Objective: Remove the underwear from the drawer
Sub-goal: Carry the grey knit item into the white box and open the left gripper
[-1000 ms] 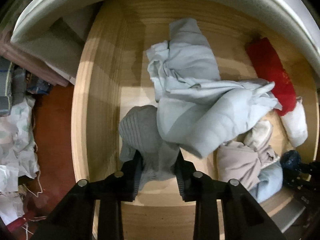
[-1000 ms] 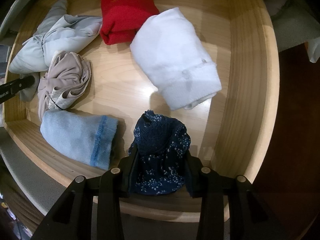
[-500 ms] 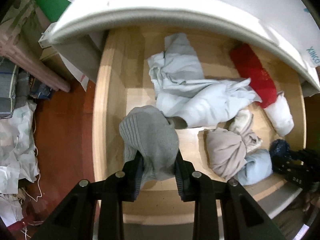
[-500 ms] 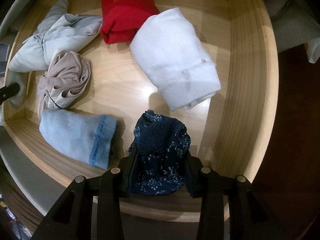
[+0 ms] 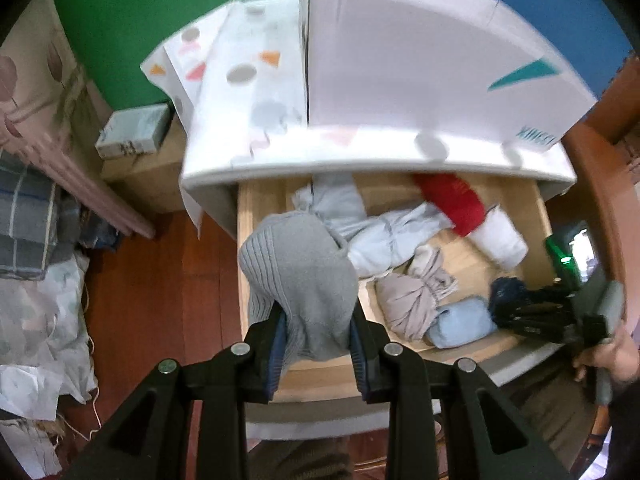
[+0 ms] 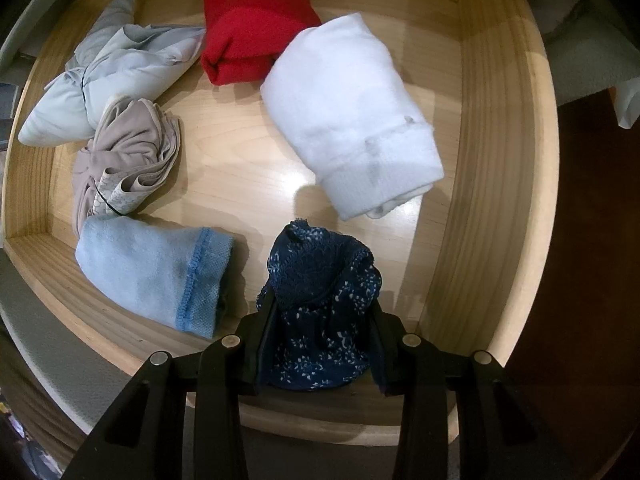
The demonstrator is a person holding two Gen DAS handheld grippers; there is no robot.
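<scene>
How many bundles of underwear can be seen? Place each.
7. Grey in the left claw; navy in the right claw; pale grey-blue, beige, light blue, red and white lie in the drawer. Others may be hidden.

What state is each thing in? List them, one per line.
Drawer: pulled open.
Left tongs: shut on the grey ribbed underwear, held up above the drawer.
Right tongs: shut on the navy patterned underwear, low by the drawer front.
White roll: rolled, lying in drawer.
Red roll: rolled.
Light blue roll: rolled.
Beige bundle: bunched.
</scene>
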